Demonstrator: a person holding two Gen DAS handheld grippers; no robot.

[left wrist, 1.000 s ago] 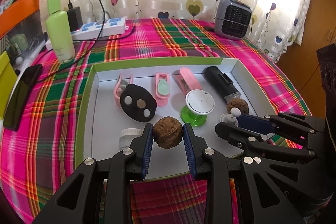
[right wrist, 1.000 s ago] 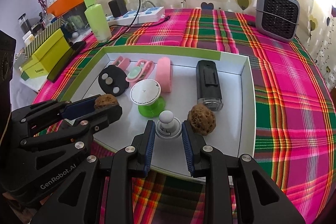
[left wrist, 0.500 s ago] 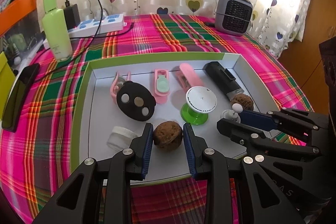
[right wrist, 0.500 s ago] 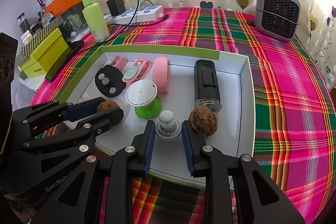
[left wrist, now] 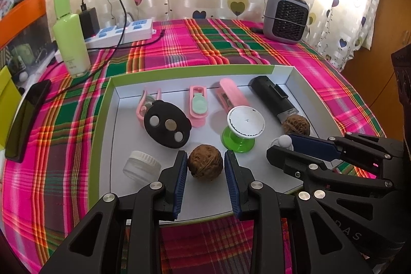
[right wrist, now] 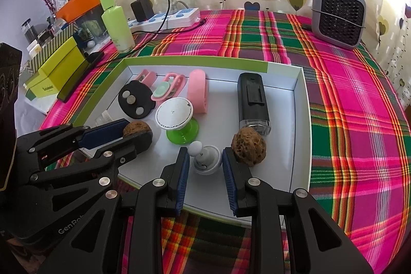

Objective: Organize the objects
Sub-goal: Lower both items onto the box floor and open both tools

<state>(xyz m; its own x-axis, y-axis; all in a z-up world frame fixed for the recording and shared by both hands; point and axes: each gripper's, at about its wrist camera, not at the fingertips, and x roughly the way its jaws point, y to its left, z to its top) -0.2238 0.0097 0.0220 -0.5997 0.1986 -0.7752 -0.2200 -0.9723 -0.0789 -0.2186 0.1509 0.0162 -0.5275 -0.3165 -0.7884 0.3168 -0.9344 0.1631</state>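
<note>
A white tray with a green rim [left wrist: 105,120] holds the objects. My left gripper [left wrist: 205,164] stands around a brown walnut [left wrist: 205,165] that rests on the tray floor; small gaps show on both sides, so the jaws are open. My right gripper [right wrist: 205,161] is open around a white knob piece [right wrist: 206,161] on the tray. A second rough walnut [right wrist: 248,149] lies just right of the right gripper. In the tray are also a black disc [left wrist: 167,124], a green-footed white stand [left wrist: 242,129], pink clips [left wrist: 198,104], a black box [left wrist: 273,98] and a small jar [left wrist: 140,166].
The tray sits on a plaid cloth [right wrist: 346,94]. Behind it stand a green bottle [left wrist: 71,43], a power strip [left wrist: 120,32] with a cable, and a grey heater [left wrist: 286,17]. A phone [left wrist: 25,120] and a yellow box [right wrist: 54,68] lie at the left.
My left gripper has lowered the walnut onto the tray floor and the jaws have opened off it. The right gripper has stayed around the white knob piece.
</note>
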